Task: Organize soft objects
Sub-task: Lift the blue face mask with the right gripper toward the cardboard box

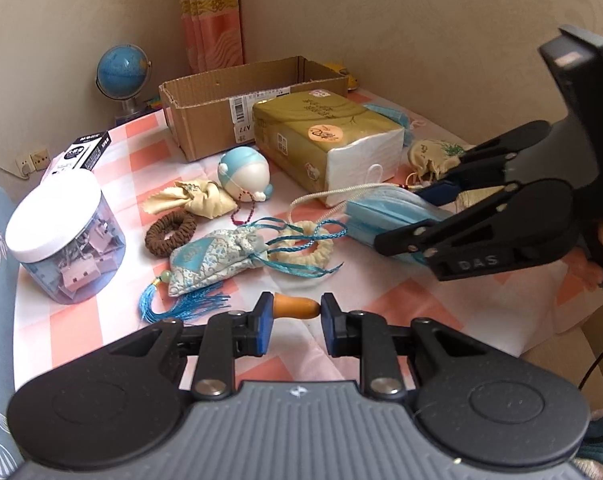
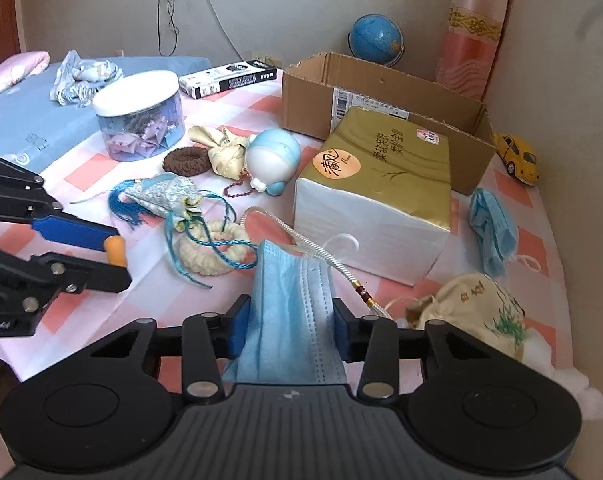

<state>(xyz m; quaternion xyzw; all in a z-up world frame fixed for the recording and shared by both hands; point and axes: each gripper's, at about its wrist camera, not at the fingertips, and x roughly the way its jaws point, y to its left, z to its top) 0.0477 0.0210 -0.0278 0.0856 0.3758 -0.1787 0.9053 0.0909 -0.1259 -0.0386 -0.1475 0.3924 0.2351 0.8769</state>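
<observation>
I'm clamping the right gripper on a blue mask, left gripper pinching an orange piece, cardboard box ahead looking unfilled, pouches and scrunchies remaining.

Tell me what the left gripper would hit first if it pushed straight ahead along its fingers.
Probably the cream scrunchie with the teal cords lying across it, straight beyond the left gripper, which is shut on a small orange piece. Depth is uncertain.

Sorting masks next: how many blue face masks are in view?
2: one face mask between the right gripper pads; another mask crumpled right of the tissue pack. More may be hidden.
</observation>
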